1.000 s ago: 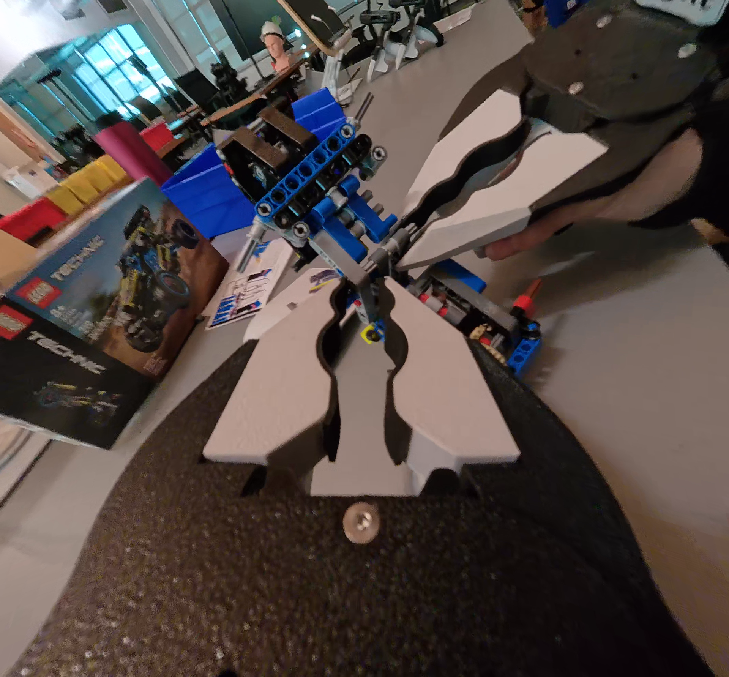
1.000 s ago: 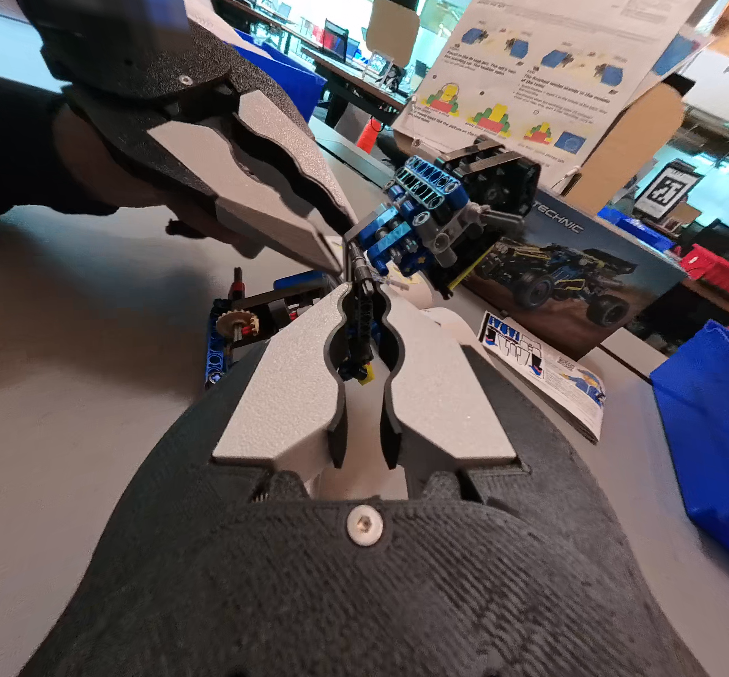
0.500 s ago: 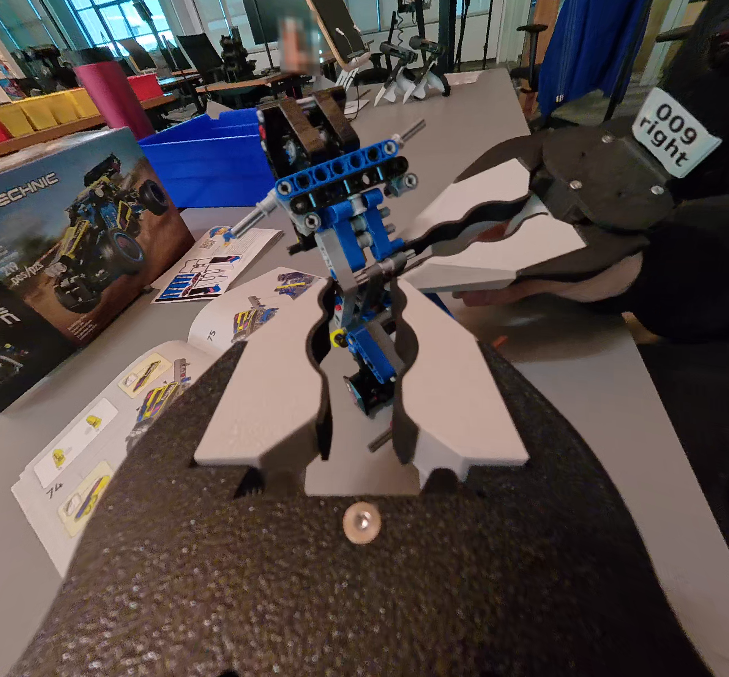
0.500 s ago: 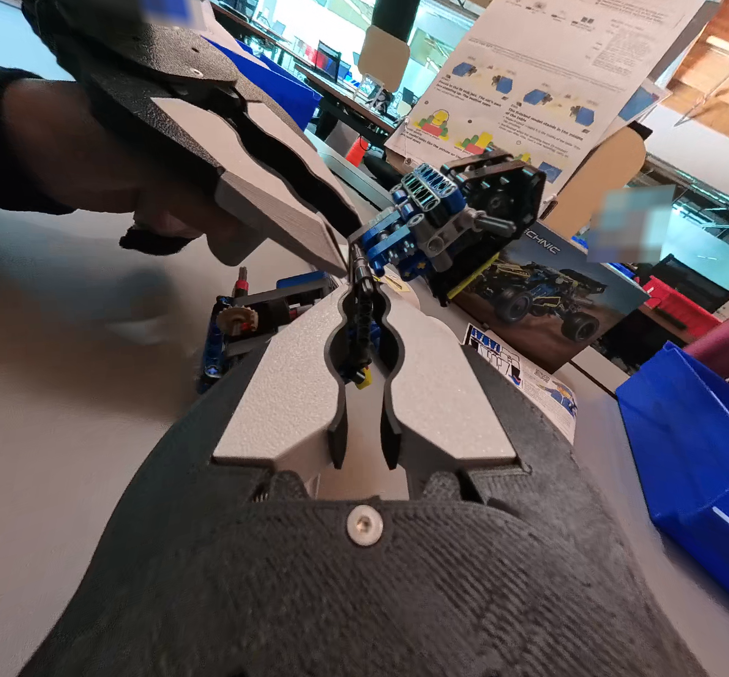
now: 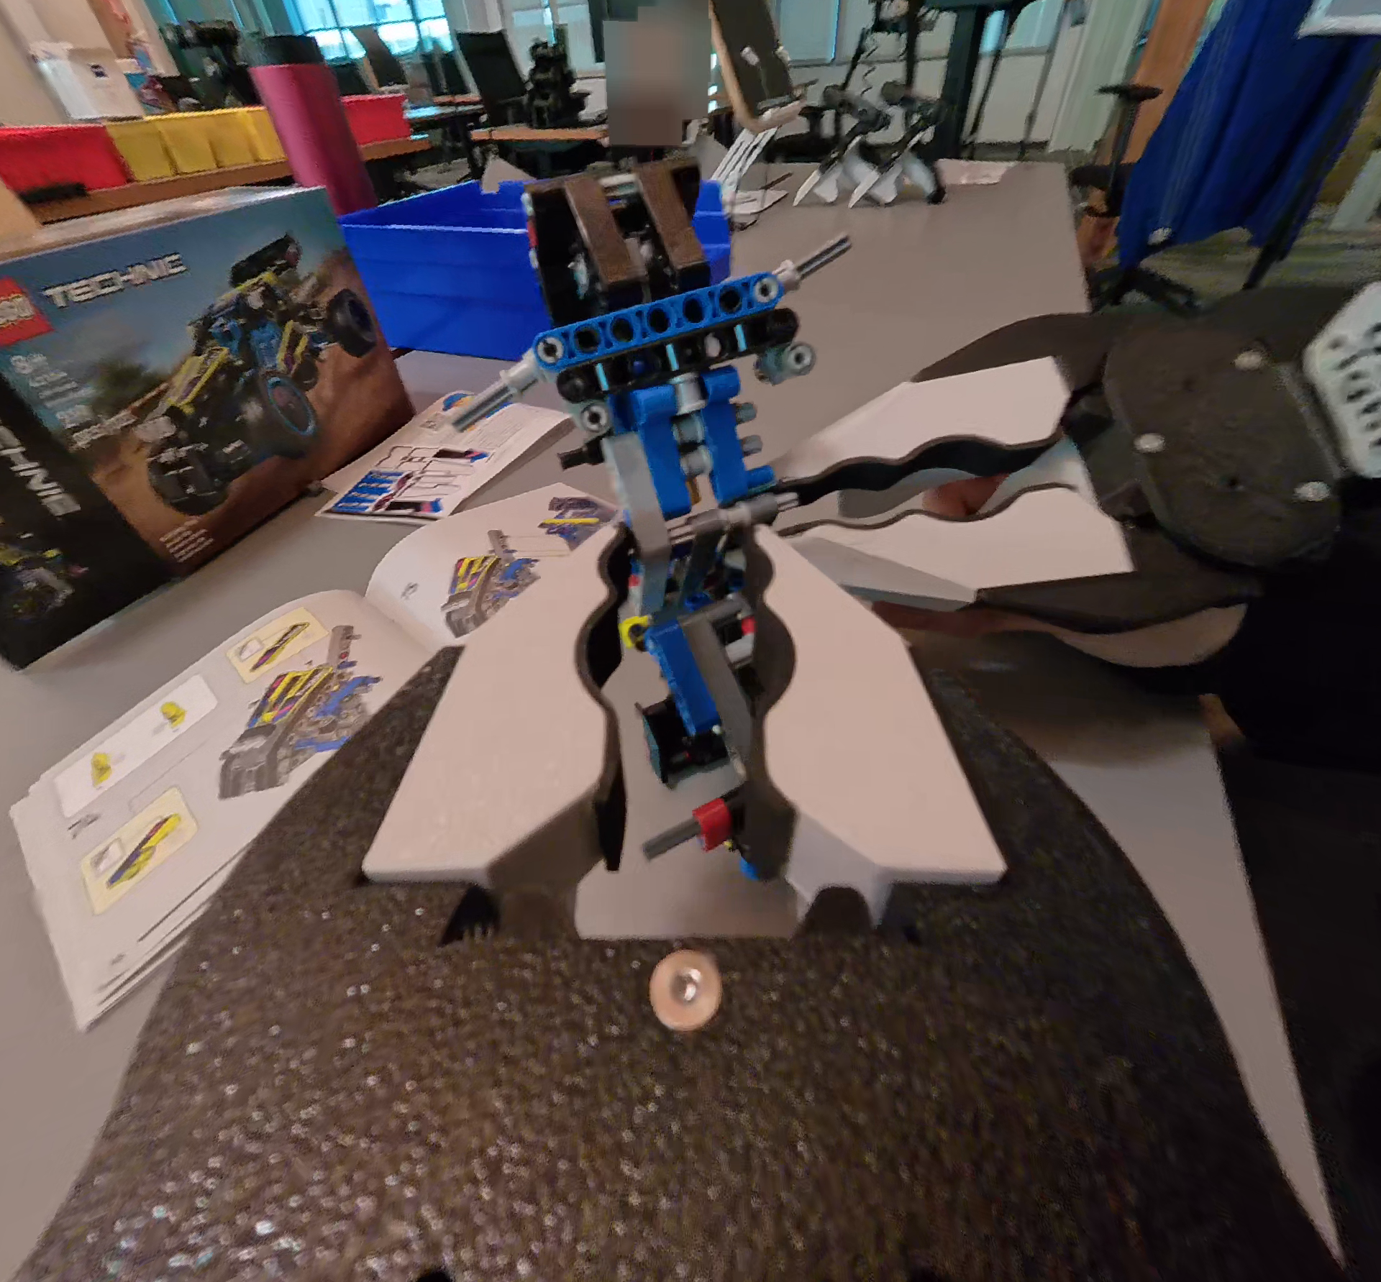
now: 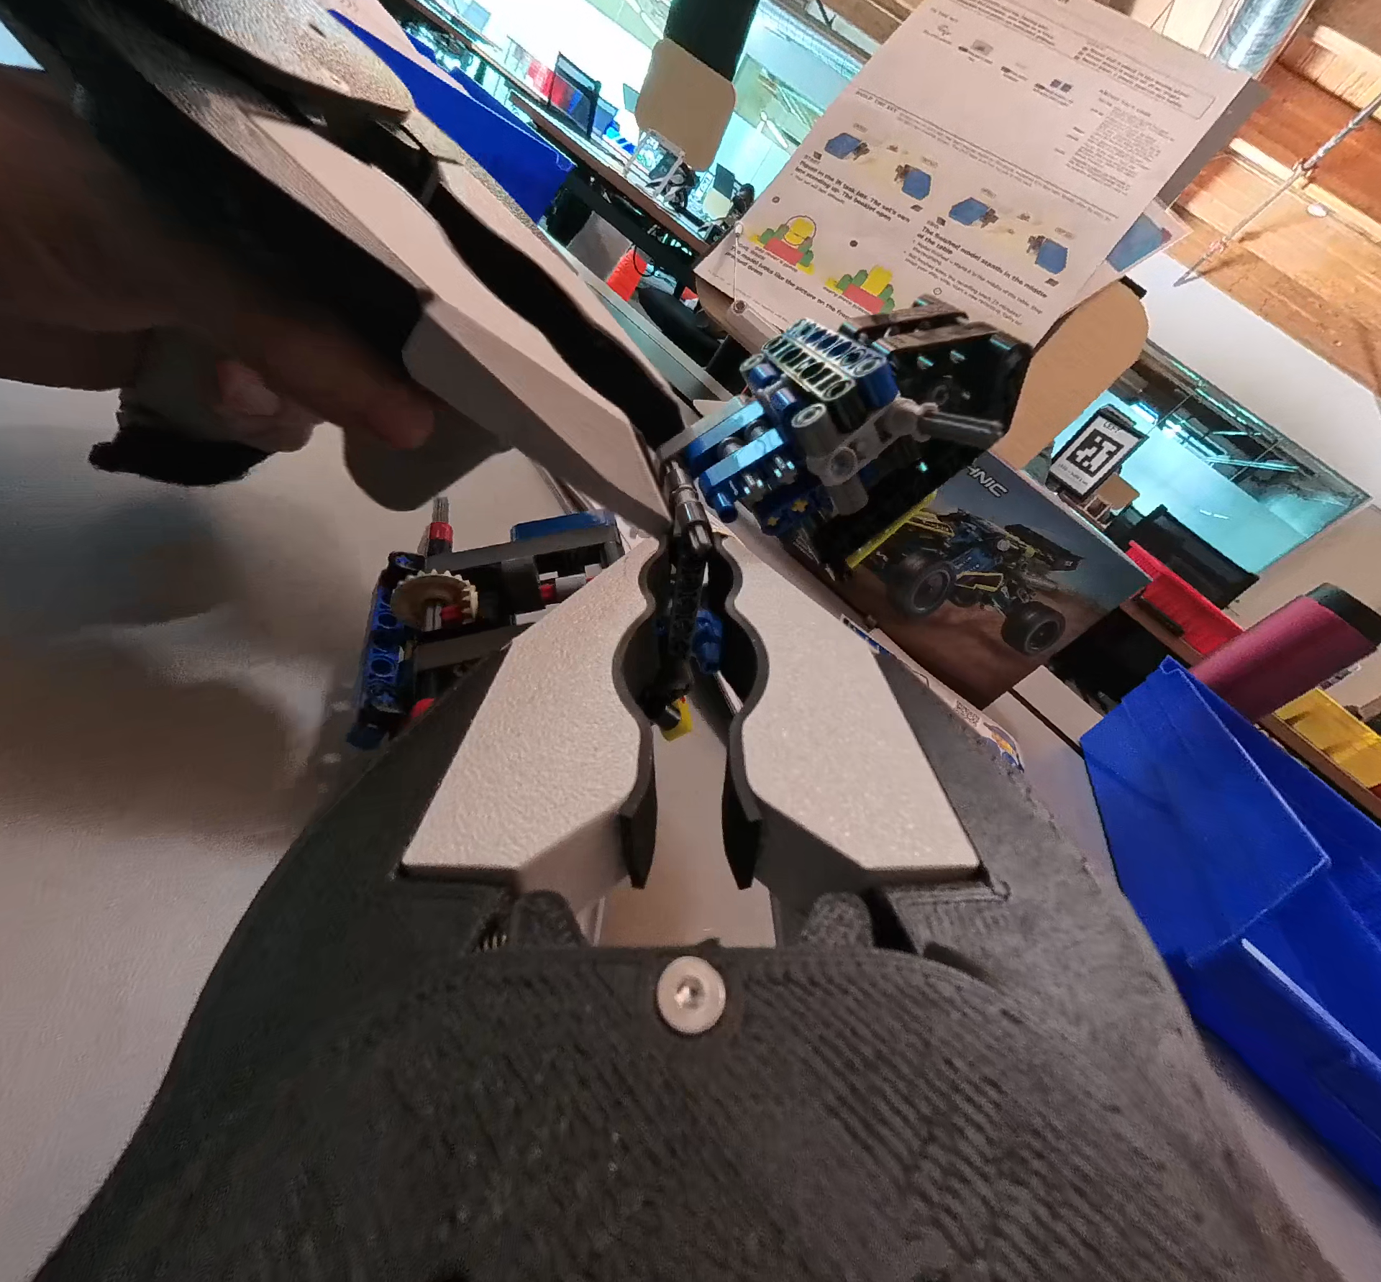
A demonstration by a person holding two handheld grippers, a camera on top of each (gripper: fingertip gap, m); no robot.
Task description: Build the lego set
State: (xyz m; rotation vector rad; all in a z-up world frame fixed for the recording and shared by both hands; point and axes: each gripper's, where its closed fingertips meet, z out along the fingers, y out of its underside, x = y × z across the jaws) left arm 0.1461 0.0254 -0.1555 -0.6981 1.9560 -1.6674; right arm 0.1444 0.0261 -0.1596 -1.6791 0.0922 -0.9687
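Clamps a black link (image 6: 681,604) of the blue-and-black model (image 5: 657,350) in the right gripper (image 6: 684,551). Straddles the upright model above the table (image 5: 934,260) with the left gripper (image 5: 687,544), pad contact impossible to tell. Beside booklet (image 5: 224,746) and box (image 5: 187,387)

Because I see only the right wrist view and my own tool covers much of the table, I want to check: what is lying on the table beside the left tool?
Observer: An open instruction booklet lies flat on the table, just left of the left tool.
Operator: Thank you. And what is behind my right tool?
Observer: A blue cloth hangs there, behind and above the right tool.
Operator: Is anything at the far end of the table?
Observer: Yes. A few pale, pointed objects rest there, beyond the brick model; they are too blurred to name.
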